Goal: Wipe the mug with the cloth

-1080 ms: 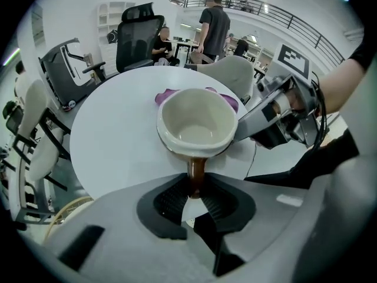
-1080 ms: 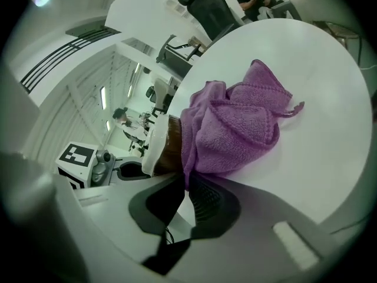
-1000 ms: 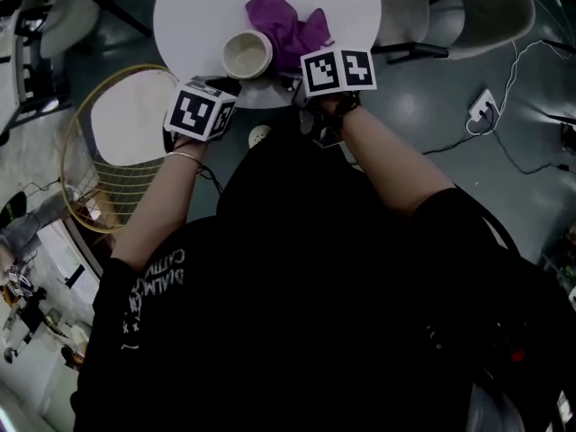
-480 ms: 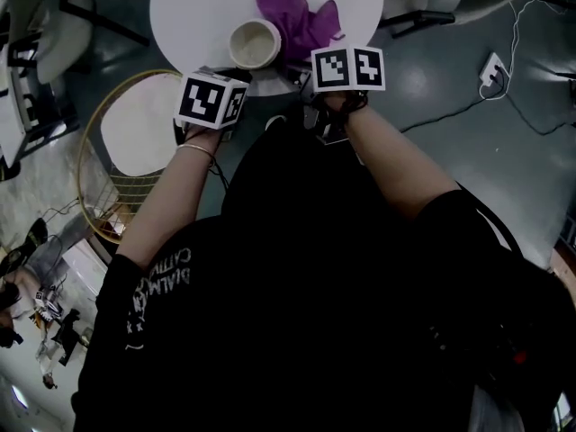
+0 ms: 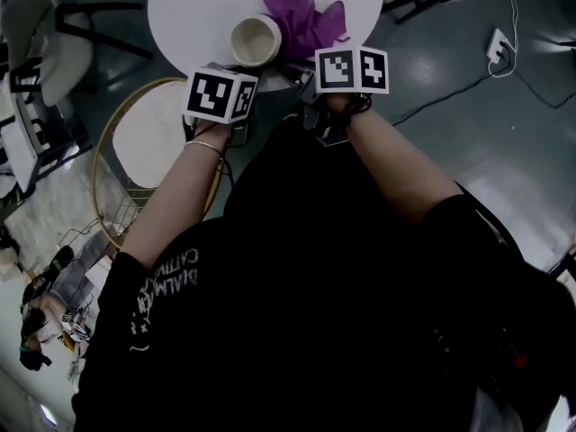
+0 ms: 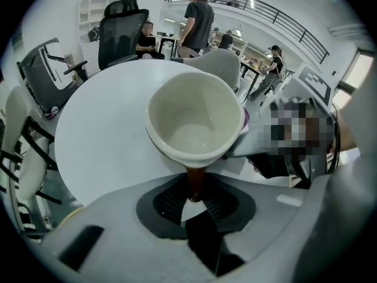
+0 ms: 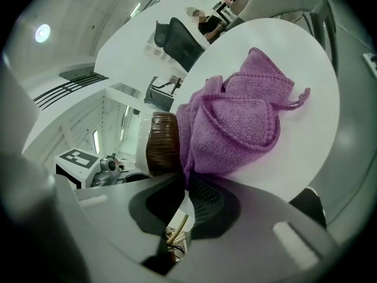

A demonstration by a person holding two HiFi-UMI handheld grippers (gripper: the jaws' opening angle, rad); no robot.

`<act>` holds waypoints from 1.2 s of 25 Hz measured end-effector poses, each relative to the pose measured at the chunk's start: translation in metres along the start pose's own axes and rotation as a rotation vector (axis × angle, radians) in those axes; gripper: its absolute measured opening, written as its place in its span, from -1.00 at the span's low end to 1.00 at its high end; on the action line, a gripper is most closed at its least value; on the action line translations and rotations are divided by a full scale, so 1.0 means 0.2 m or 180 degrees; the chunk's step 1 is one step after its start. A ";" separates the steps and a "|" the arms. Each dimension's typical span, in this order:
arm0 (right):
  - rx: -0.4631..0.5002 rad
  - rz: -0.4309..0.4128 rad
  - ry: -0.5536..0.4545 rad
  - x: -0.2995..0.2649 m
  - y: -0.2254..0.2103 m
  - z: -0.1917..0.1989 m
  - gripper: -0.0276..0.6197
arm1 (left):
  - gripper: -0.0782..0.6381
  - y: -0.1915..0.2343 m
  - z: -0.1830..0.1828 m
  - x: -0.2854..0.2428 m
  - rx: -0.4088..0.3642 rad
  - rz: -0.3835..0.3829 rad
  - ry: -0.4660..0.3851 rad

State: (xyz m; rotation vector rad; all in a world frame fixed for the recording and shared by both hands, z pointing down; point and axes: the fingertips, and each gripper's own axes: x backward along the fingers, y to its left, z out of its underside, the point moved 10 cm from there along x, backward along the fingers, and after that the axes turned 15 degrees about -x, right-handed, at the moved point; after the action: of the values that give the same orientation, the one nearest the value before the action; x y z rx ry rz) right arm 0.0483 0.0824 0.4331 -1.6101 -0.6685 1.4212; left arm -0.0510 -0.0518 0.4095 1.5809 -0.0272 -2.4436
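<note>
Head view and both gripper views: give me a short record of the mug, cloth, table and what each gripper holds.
mug: cream inside, brown outside, upright, empty, at the table's near edge
cloth: purple, bunched on the table, against the mug's side, not inside it
table: round, white
left gripper: shut on the mug's brown handle
right gripper: shut on a corner of the cloth

On the table (image 5: 193,7) the mug (image 5: 254,40) stands just left of the cloth (image 5: 306,16), near the front edge
</note>
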 end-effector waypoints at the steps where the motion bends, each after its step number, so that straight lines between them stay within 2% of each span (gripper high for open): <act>1: -0.0011 -0.0021 -0.0018 -0.01 0.00 0.01 -0.82 | -0.59 0.00 0.00 0.00 -0.0037 0.0001 0.0016; 7: -0.0023 -0.0047 -0.0063 -0.03 0.01 0.04 -0.82 | -0.60 0.03 0.02 0.00 -0.0086 0.0049 0.0051; 13: -0.0002 -0.0020 0.0021 -0.04 0.02 0.06 -0.82 | -0.61 0.03 0.02 0.00 0.0010 0.0118 0.0100; 22: 0.0007 0.0030 0.0080 -0.04 0.00 0.05 -0.82 | -0.60 0.01 -0.01 -0.03 0.0019 0.0076 0.0115; 27: -0.0279 -0.0115 0.0078 -0.07 0.01 0.11 -0.82 | -0.60 0.00 0.00 -0.01 0.0030 0.0038 0.0099; 30: -0.0330 -0.0186 0.0136 -0.08 0.01 0.13 -0.82 | -0.60 0.00 0.00 -0.01 0.0015 0.0011 0.0091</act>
State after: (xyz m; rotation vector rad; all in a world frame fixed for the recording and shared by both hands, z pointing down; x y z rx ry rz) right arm 0.0189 0.0750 0.4409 -1.6825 -0.7689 1.3251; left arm -0.0511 -0.0511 0.4113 1.6161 -0.0311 -2.4196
